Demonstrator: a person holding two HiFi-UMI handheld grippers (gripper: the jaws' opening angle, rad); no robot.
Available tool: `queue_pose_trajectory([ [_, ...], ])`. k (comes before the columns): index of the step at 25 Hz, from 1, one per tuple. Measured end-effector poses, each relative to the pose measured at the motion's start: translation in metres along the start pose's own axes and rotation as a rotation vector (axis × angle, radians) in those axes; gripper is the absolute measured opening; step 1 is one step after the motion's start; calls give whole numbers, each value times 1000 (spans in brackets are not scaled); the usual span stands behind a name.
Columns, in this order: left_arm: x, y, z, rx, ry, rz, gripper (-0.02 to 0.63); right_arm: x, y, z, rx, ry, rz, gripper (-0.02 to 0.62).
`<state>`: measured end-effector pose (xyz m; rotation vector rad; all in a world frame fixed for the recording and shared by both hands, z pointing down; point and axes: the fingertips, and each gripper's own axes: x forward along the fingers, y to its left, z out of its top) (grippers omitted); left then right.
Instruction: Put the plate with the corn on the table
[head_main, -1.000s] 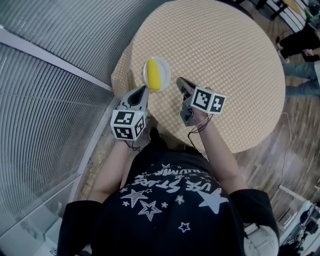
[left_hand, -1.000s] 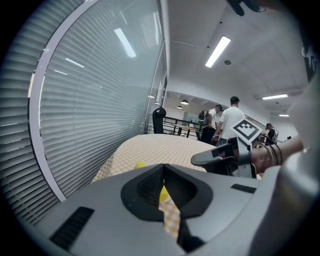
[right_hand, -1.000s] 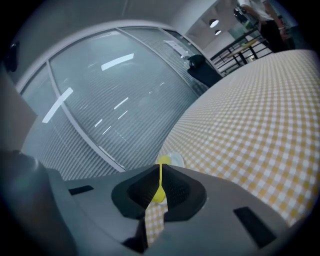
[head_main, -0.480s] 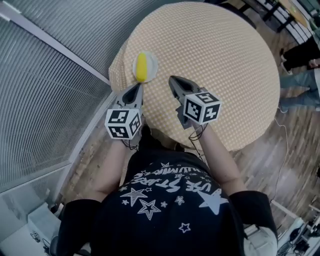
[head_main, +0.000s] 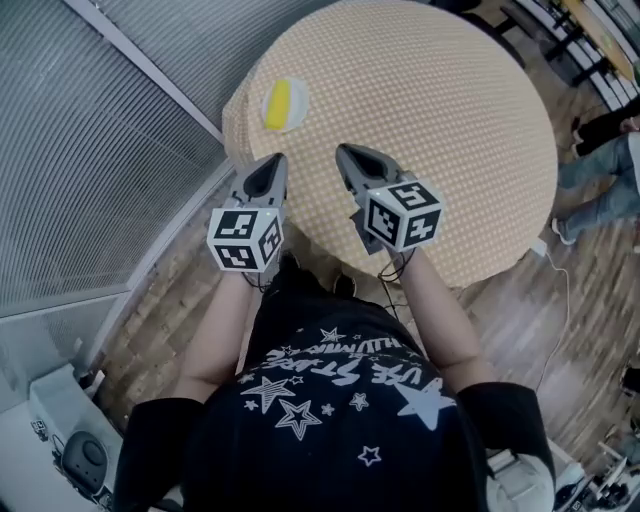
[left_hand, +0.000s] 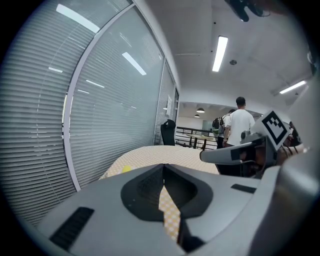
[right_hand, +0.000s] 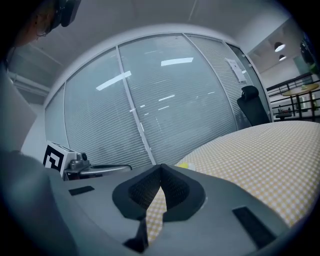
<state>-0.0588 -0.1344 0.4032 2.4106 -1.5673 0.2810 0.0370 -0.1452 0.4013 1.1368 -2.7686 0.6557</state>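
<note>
A white plate (head_main: 297, 104) with a yellow corn cob (head_main: 277, 103) lies near the left edge of the round table (head_main: 420, 90), which has a checked cloth. My left gripper (head_main: 272, 160) hangs shut and empty just short of the table's near edge, a little back from the plate. My right gripper (head_main: 345, 152) is level with it over the cloth, also shut with nothing in it. In the left gripper view the jaws (left_hand: 163, 167) meet and the corn (left_hand: 126, 169) shows small beyond them. In the right gripper view, past the closed jaws (right_hand: 161, 167), the plate (right_hand: 185, 165) peeks out.
A glass wall with blinds (head_main: 90, 150) runs close along the table's left side. People stand on the wooden floor at the right (head_main: 610, 150), and one in a white shirt (left_hand: 240, 125) is beyond the table. An office chair (left_hand: 168, 131) and other tables stand farther back.
The left gripper, at the plate's rim a second ago, has drawn back toward me. The plate with the corn stays on the table. The right gripper has also pulled back slightly.
</note>
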Motion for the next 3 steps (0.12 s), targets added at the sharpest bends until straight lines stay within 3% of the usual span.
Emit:
queue_pose_trajectory([
  [3, -14, -5, 1, 5, -5, 9, 6, -8, 13, -1, -14, 0, 10, 26],
])
